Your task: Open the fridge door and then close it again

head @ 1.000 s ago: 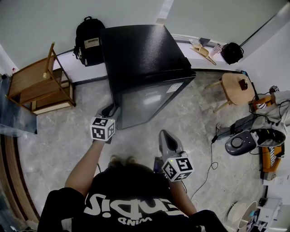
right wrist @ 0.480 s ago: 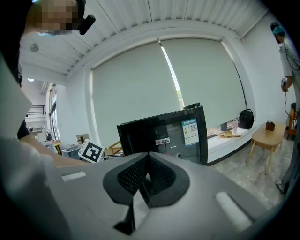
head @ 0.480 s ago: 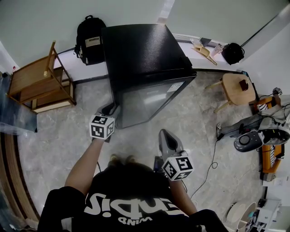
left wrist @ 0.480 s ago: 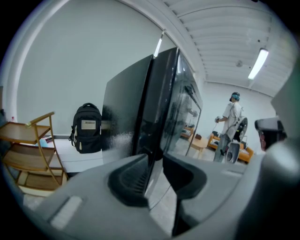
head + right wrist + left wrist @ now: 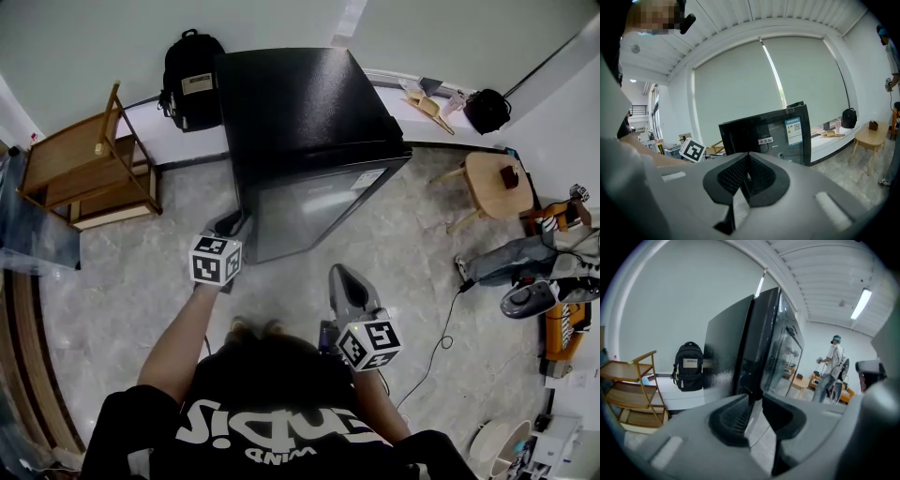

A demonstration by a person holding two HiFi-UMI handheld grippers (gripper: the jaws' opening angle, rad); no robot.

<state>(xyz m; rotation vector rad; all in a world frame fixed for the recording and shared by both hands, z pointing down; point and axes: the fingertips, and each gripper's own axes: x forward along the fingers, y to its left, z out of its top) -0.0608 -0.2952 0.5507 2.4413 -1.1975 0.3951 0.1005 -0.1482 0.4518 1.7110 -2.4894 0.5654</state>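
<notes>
Since the earlier frame your left gripper [image 5: 230,227] has just been closing its jaws, with the hand parked in the same spot. The person's legs [image 5: 502,260] at right have shifted. Left jaws are narrowly apart, the left edge of the fridge door [image 5: 314,208] in the gap, not clearly pinched. Your right gripper [image 5: 341,277] has its jaws pressed together and empty, held back from the fridge [image 5: 300,103]. Door looks closed.

Grey marbled floor [image 5: 112,281], wooden shelf [image 5: 84,173] left, round stool [image 5: 492,183] right, pale wall [image 5: 94,37] behind.
</notes>
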